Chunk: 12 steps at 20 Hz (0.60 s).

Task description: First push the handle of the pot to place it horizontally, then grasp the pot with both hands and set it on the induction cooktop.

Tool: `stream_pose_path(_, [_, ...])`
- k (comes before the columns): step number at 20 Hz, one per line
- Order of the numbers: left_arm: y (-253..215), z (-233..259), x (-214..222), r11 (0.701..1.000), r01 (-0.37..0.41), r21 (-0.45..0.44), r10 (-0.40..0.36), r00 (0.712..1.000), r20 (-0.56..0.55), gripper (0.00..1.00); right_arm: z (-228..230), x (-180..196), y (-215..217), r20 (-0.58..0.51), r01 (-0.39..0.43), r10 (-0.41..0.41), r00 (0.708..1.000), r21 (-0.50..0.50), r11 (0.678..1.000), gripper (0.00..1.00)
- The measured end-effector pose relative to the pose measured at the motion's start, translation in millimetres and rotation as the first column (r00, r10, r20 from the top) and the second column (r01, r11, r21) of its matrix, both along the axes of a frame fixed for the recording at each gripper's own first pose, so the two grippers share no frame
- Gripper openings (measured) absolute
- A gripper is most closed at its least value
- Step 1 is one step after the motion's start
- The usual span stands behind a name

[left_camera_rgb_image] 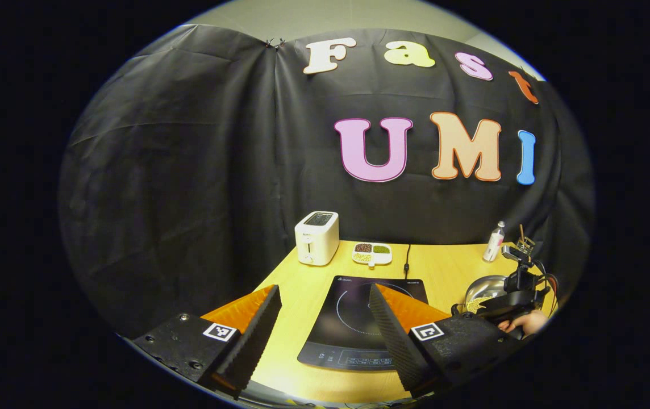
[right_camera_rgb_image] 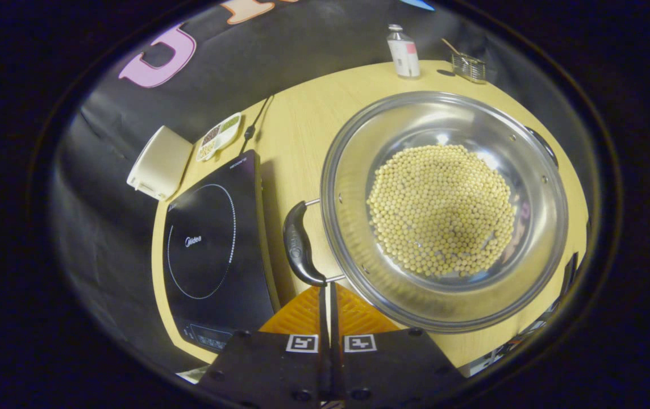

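Note:
A steel pot [right_camera_rgb_image: 393, 119] full of yellow beans [right_camera_rgb_image: 441, 210] stands on the wooden table, right of the black induction cooktop [right_camera_rgb_image: 211, 244]. Its black side handle [right_camera_rgb_image: 298, 244] faces the cooktop, and a second handle [right_camera_rgb_image: 542, 145] sits on the far rim. My right gripper [right_camera_rgb_image: 328, 287] is shut with nothing between its fingers, its tips at the near end of the black handle. In the left gripper view my left gripper [left_camera_rgb_image: 325, 295] hangs open above the cooktop [left_camera_rgb_image: 353, 324]. The pot [left_camera_rgb_image: 484, 287] is far to the right, with a hand [left_camera_rgb_image: 524, 322] beside it.
At the back of the table stand a white toaster [left_camera_rgb_image: 316, 237], a divided dish of beans [left_camera_rgb_image: 371, 253] and the cooktop's cord [left_camera_rgb_image: 407, 258]. A small bottle [right_camera_rgb_image: 403, 52] and a glass holder [right_camera_rgb_image: 469, 66] stand behind the pot. The table edge runs close on the pot's right.

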<state>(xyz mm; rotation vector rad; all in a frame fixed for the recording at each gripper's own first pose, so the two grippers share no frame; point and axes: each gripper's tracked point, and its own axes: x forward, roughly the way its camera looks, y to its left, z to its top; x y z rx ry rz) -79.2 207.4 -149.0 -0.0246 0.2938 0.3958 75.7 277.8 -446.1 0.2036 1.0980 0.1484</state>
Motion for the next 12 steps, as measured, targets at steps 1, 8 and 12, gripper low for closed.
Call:
stream_pose_path(1, [0.7,-0.7,-0.3,1.0,-0.002,0.001,0.002,1.0,-0.001,0.96,0.3,1.1,0.9,0.003,-0.004,0.004,1.0,-0.004,1.0,0.0])
stream_pose_path(8, [-2.2,-0.6,-4.2,1.0,0.0,0.004,0.0,1.0,-0.003,0.94,15.1,-5.5,4.9,0.04,-0.077,0.077,0.996,0.016,0.997,0.0])
stream_pose_path(12, [-18.0,-2.4,-6.4,1.0,0.024,-0.015,-0.024,1.0,-0.007,0.96,43.9,-16.7,-9.8,0.087,-0.105,0.1,0.991,0.06,0.993,0.02])
